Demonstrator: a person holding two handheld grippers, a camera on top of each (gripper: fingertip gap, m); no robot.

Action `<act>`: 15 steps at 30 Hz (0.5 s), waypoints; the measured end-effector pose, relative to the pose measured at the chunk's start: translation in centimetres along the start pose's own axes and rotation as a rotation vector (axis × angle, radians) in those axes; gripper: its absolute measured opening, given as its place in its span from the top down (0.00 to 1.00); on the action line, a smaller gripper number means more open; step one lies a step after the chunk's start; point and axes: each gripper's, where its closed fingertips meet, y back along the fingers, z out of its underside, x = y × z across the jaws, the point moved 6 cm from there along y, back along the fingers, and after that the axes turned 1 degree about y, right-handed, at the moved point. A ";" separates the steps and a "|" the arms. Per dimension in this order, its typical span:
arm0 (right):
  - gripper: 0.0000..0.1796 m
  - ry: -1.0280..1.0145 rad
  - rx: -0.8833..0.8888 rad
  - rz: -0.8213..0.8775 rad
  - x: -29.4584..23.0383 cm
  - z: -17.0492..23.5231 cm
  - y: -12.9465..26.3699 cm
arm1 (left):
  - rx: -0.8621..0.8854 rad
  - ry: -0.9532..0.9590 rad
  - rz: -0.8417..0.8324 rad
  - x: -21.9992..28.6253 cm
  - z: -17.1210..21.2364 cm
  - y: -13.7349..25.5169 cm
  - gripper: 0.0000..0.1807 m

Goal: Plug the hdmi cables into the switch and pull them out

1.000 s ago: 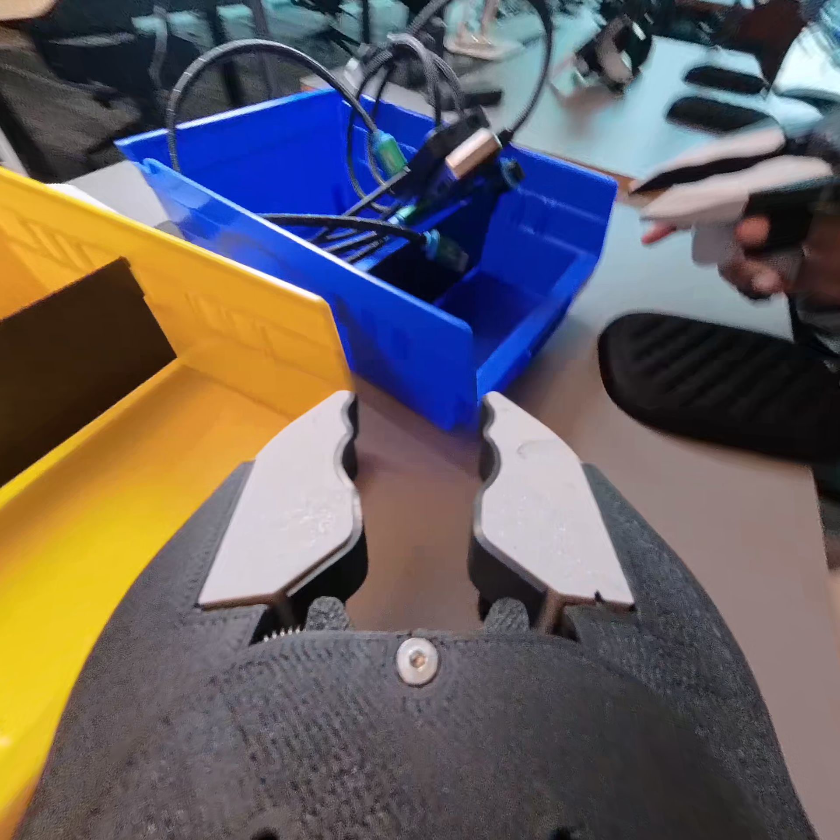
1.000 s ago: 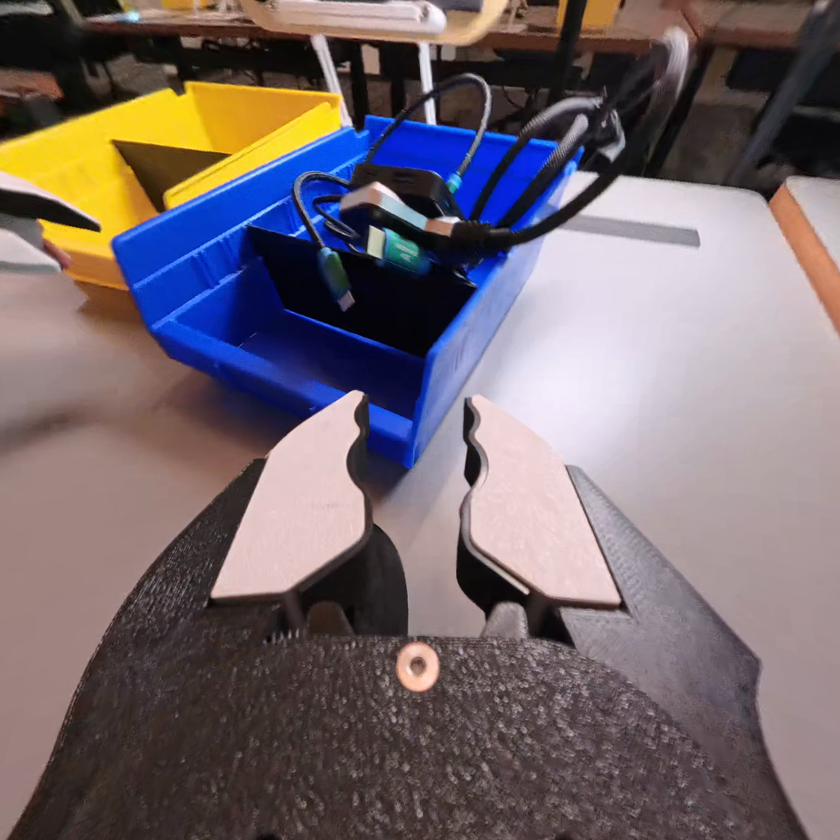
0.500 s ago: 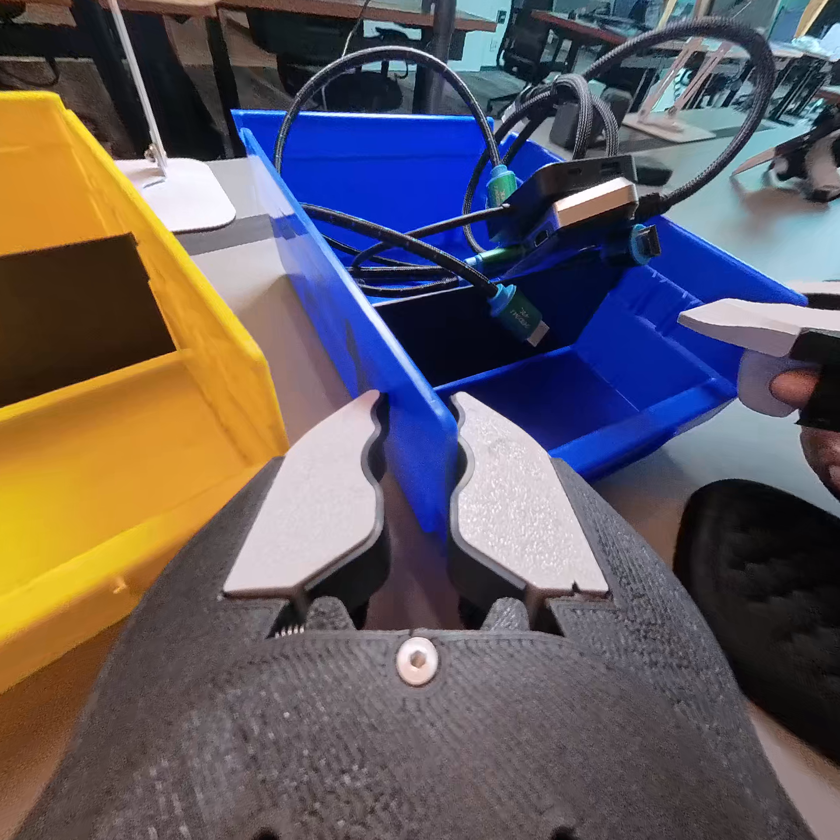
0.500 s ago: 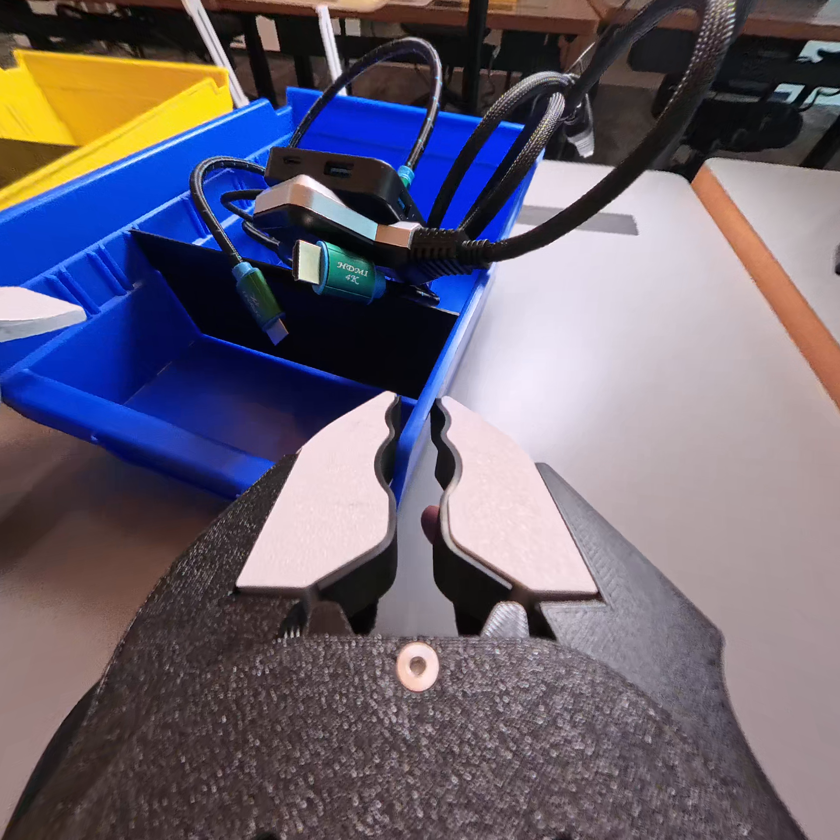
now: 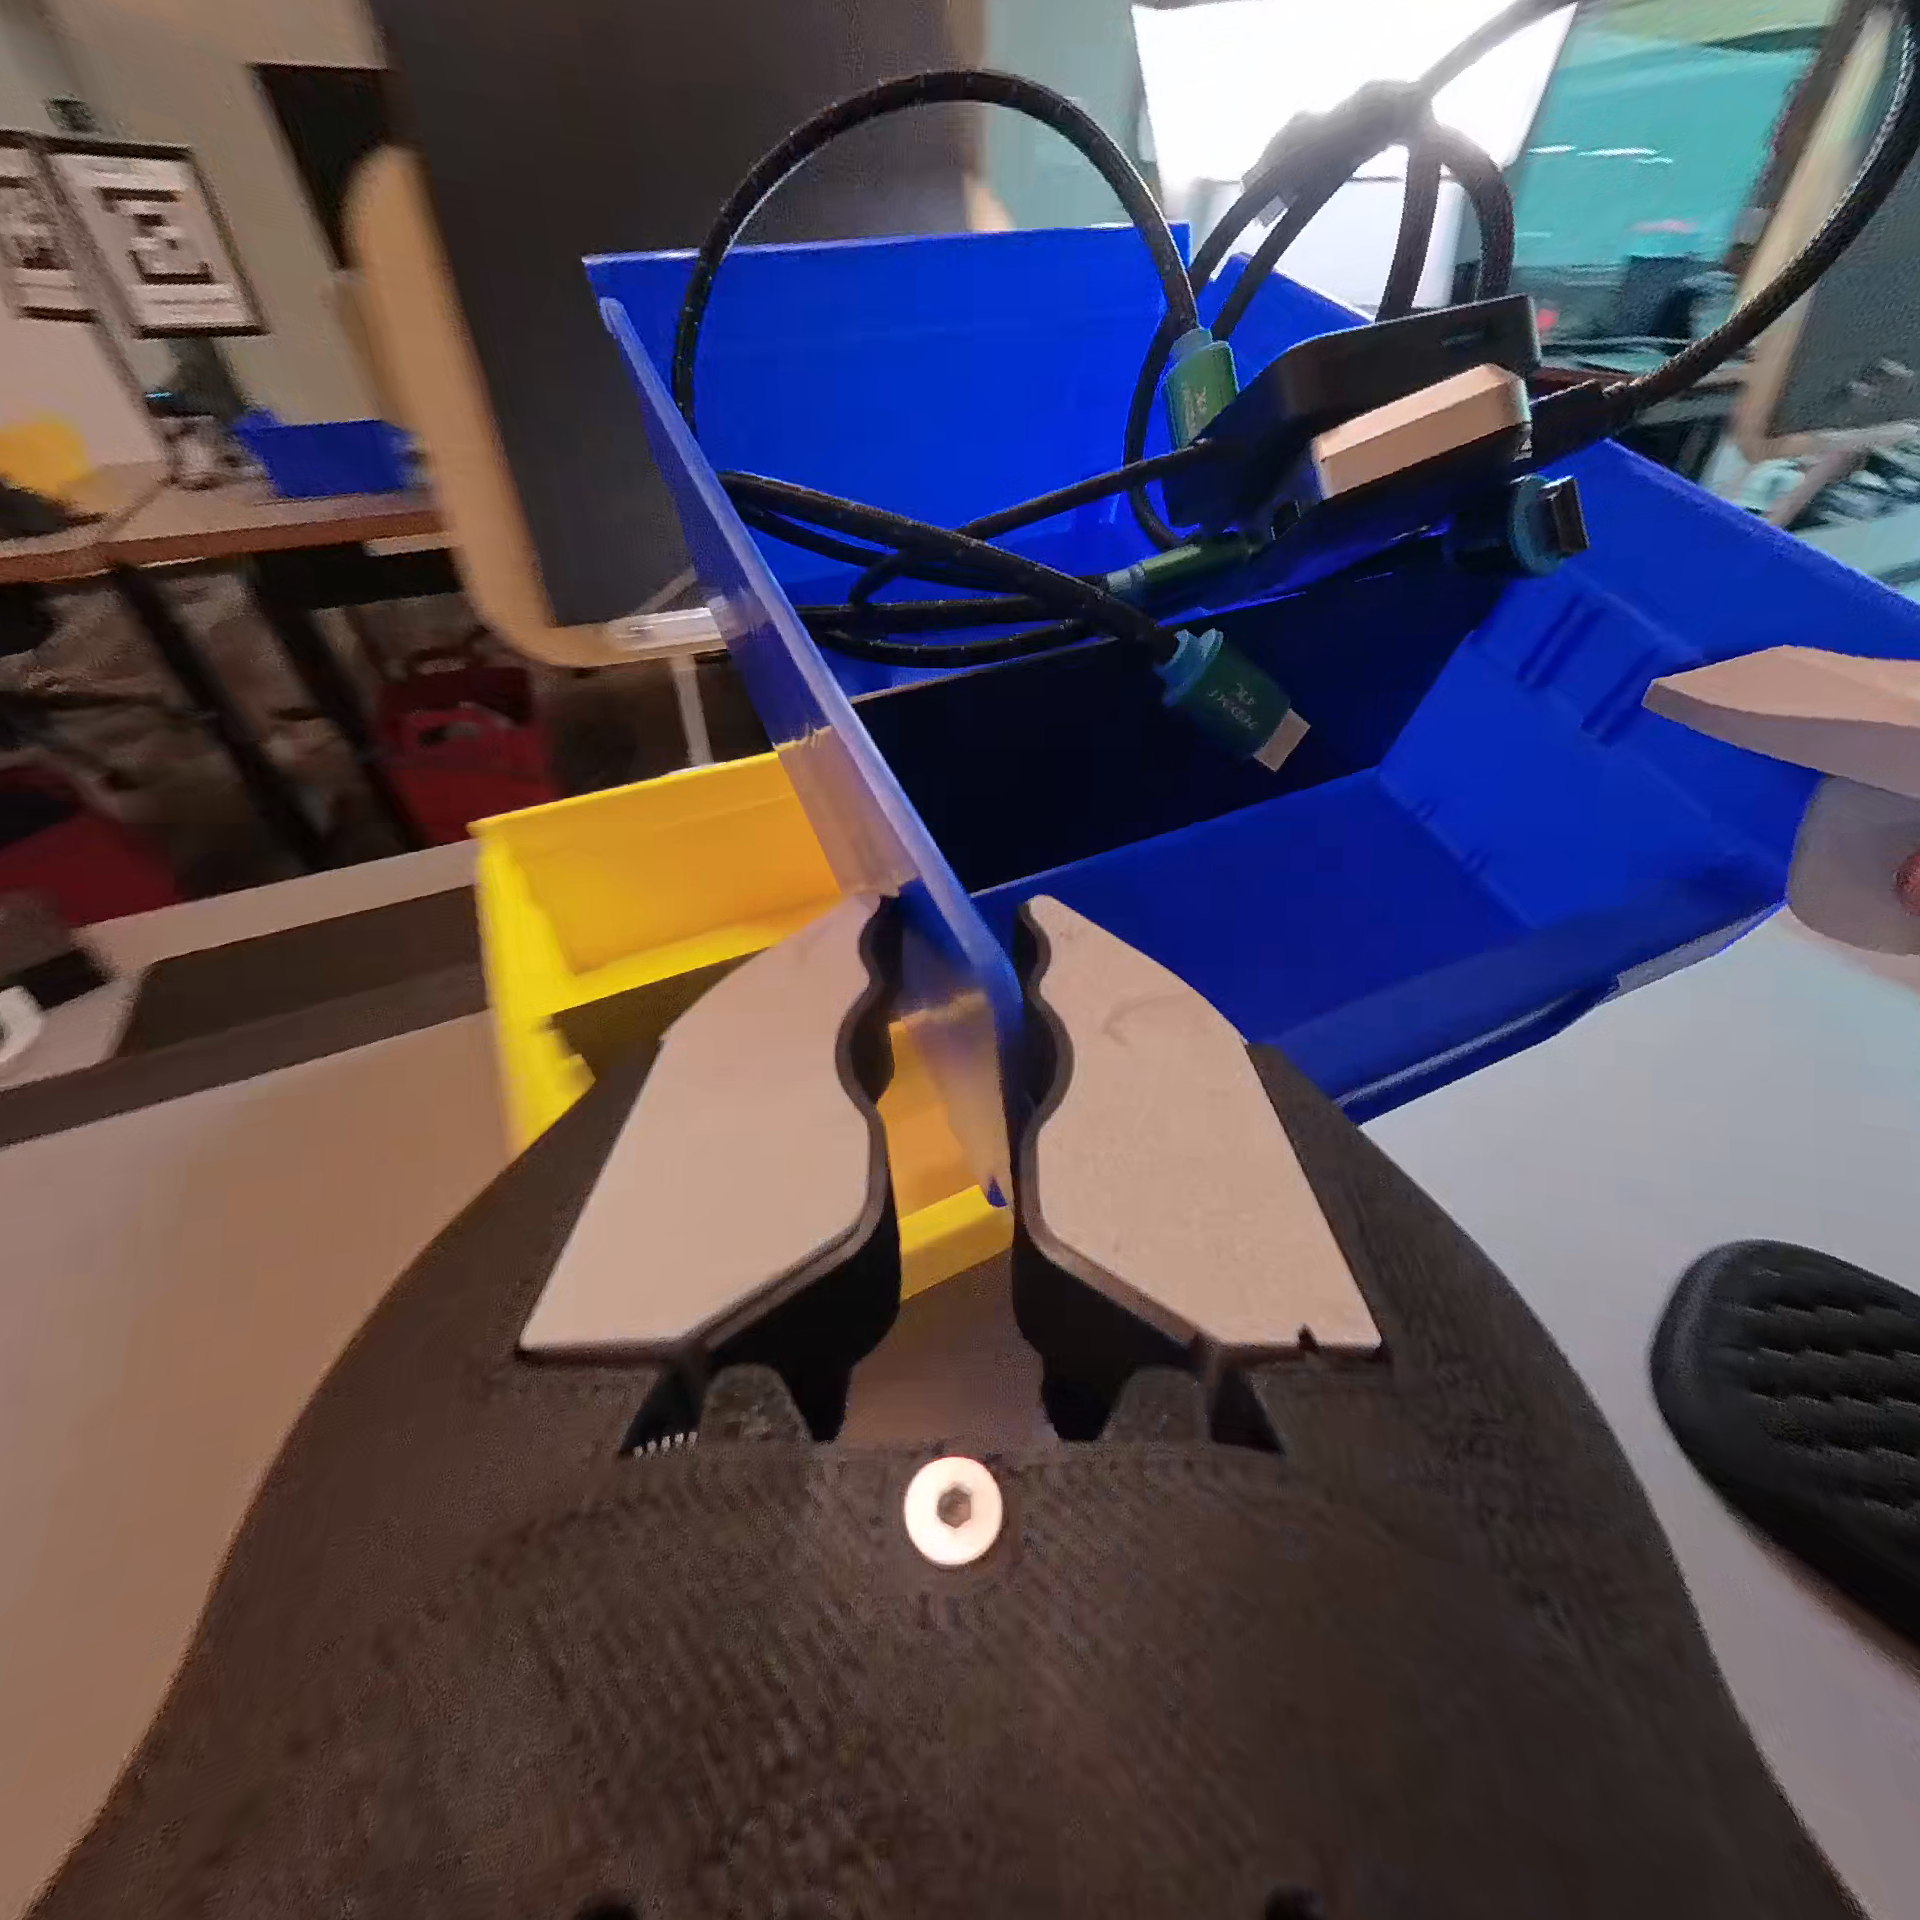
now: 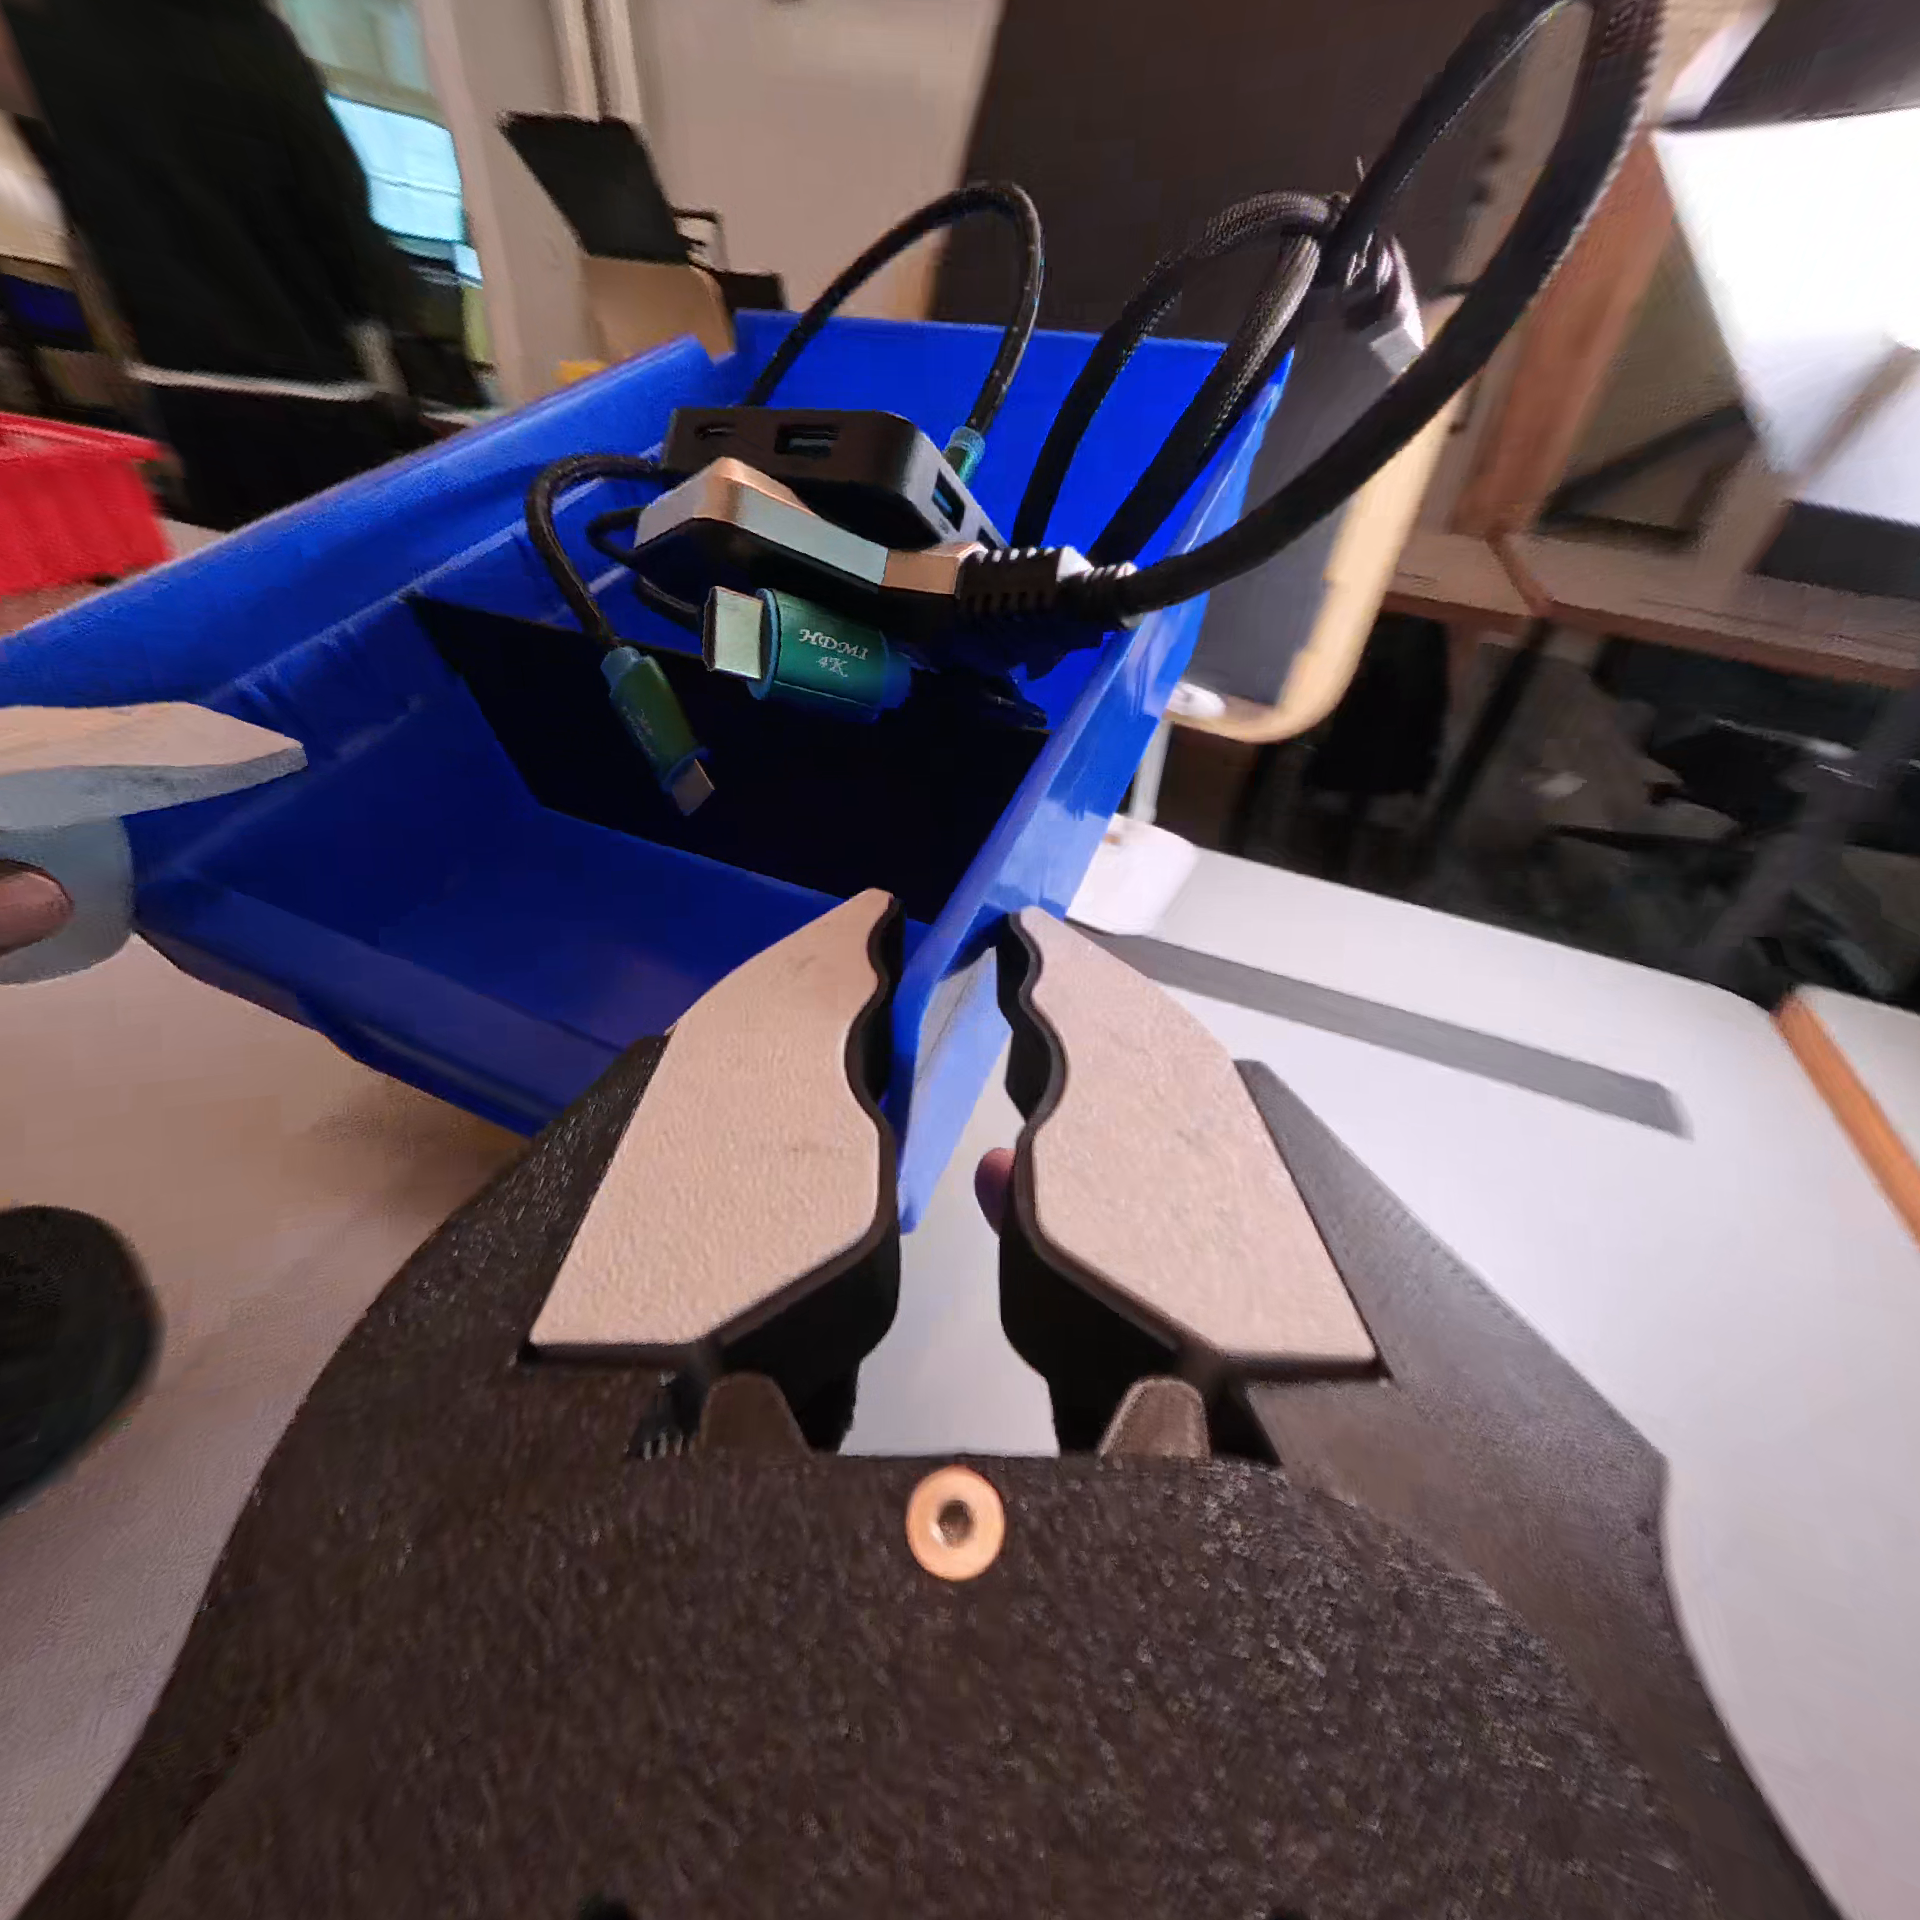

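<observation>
A blue bin holds a tangle of black braided HDMI cables with green plugs, a silver switch box and a black hub. My left gripper is shut on the bin's left side wall. My right gripper is shut on the bin's right side wall. The right wrist view shows the silver switch, the black hub and two loose green plugs hanging over a black divider. Each view shows a finger of the other gripper at its edge.
A yellow bin sits behind and left of the blue one. A dark tape strip crosses the grey table on the right, near its orange edge. Desks, chairs and a person in dark clothes stand in the background.
Both grippers moved in from open onto the blue bin's side walls and closed on them. The views have tilted up, and the bin with its cables has shifted away from the yellow bin.
</observation>
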 end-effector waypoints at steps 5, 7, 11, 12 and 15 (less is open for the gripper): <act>0.90 -0.005 0.011 -0.222 -10.2 -1.7 -6.3 | -0.003 0.066 -0.228 -9.2 0.5 7.6 0.90; 0.90 -0.019 -0.009 -0.299 -14.2 -1.3 -8.6 | -0.023 0.080 -0.324 -12.4 1.6 10.4 0.91; 0.90 -0.047 -0.074 -0.419 -21.6 1.3 -12.5 | -0.081 0.139 -0.463 -17.9 5.2 14.9 0.91; 0.90 -0.051 -0.095 -0.437 -23.1 2.2 -13.3 | -0.099 0.156 -0.485 -19.1 6.3 15.6 0.92; 0.90 -0.067 -0.158 -0.479 -26.2 5.7 -15.2 | -0.124 0.239 -0.495 -22.2 10.1 16.7 0.91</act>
